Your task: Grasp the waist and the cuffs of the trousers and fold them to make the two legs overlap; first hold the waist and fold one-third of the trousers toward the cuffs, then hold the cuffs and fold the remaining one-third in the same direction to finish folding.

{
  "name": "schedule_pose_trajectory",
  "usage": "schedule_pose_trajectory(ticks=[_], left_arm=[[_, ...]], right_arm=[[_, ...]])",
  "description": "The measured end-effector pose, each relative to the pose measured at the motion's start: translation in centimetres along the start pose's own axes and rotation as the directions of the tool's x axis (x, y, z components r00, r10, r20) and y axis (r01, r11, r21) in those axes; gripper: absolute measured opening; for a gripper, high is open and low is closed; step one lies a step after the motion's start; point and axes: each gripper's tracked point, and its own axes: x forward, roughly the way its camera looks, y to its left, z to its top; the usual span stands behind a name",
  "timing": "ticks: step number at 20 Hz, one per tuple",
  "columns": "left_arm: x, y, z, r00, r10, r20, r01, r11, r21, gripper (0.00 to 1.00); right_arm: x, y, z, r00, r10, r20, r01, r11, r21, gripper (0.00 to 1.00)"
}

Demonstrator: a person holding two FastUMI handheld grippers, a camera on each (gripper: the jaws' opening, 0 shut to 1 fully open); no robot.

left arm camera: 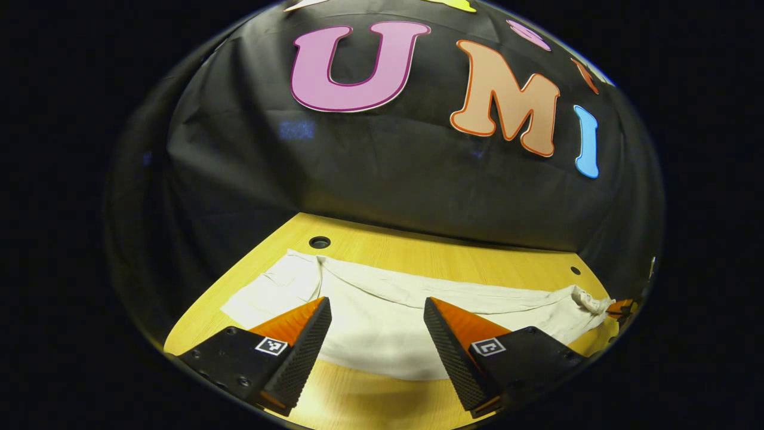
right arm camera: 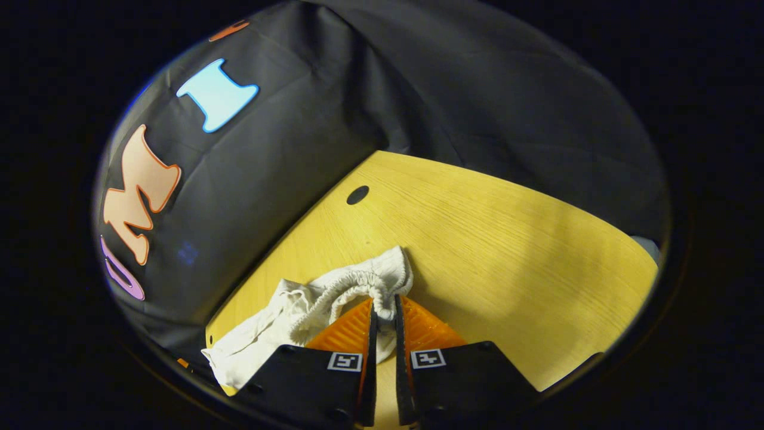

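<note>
1. Right gripper first: its two fingers are pinched together on the gathered waist of the trousers, the elastic band bunching up just ahead of the tips and trailing off to the gripper's left.
2. Left gripper hangs wide apart, nothing between the fingers, hovering above the pale cloth of the trousers spread flat beyond and under its tips (no contact that I can make out).
3. Handling call: this looks like thin, soft, light fabric, so it should drape and sag rather than hold a crease. The thicker elastic waist is the sure hold; the left gripper probably wants the cuffs, ahead and off to its left.
4. Further out, the bench is smooth pale wood with a round hole well ahead of the right gripper.
5. Beyond the bench edge hangs the booth's black cloth wall.
</note>
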Motion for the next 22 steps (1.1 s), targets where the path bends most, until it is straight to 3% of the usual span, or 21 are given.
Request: schedule_pose_trajectory(ticks=[7,14,17,22], left_arm=[[0.3,1.3,0.1,0.998,-0.067,0.002,0.067,0.998,-0.015,0.95],[0.6,6.0,0.4,0.995,-0.102,0.000,0.101,0.995,0.008,0.95],[0.8,7.7,0.2,0.993,-0.118,-0.008,0.118,0.993,0.013,0.95],[1.7,10.8,-0.2,0.992,-0.126,-0.023,0.126,0.992,0.002,0.95]], right_arm=[[-6.0,6.5,1.9,0.987,0.114,0.111,-0.116,0.993,0.006,0.15],[-9.5,19.6,-0.4,0.965,0.211,0.158,-0.185,0.969,-0.166,0.15],[-10.3,25.3,-3.1,0.955,0.261,0.143,-0.216,0.938,-0.271,0.16],[-10.1,34.7,-11.7,0.939,0.343,0.028,-0.297,0.848,-0.440,0.16]])
